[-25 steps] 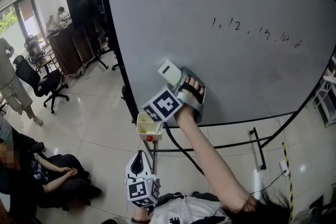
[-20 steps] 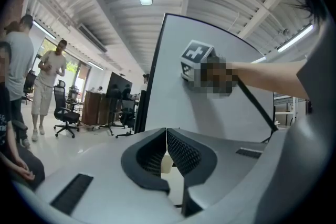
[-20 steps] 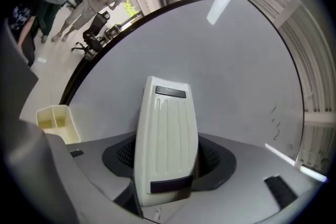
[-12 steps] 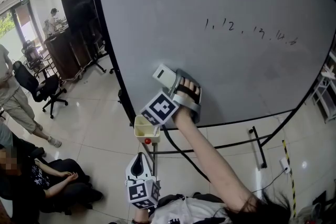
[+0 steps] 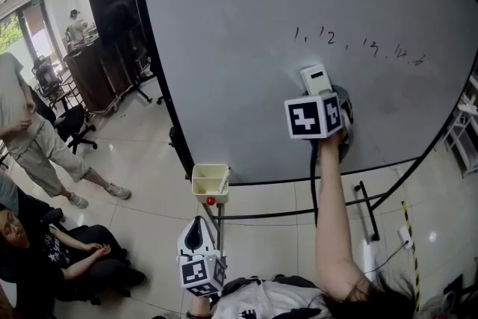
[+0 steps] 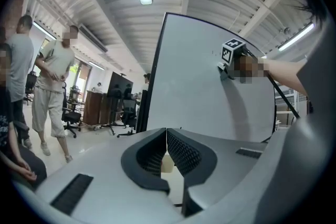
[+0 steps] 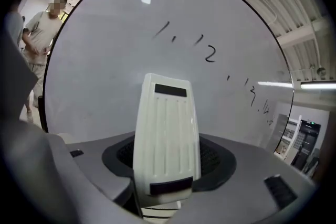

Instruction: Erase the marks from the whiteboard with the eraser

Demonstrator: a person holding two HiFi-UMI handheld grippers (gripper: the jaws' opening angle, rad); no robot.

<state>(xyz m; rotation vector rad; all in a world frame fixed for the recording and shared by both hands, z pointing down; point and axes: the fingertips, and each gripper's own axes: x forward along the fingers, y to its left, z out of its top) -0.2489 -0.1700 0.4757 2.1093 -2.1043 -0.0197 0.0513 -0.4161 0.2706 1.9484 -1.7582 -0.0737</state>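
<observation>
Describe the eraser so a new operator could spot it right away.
Start at the big whiteboard and find the row of handwritten marks toward its right side. Just below them, the right gripper is shut on the eraser. It is a white ribbed plastic block with a dark strip at each end, unlike the black-and-white marker cube beside it.

whiteboard [image 5: 239, 26]: pale grey-white, black frame | marks [image 5: 358, 45]: black strokes | eraser [image 7: 166, 128]: cream, ribbed back, two dark bars | right gripper [image 7: 167, 161]: grey, black textured pads [image 7: 212, 157], black-and-white square-marker cube [image 5: 313, 117] | left gripper [image 6: 167, 152]: grey, black cross-hatched lining | tray [image 5: 210, 183]: cream, red spot below, perhaps a knob | floor [image 5: 142, 175]: glossy white tiles
</observation>
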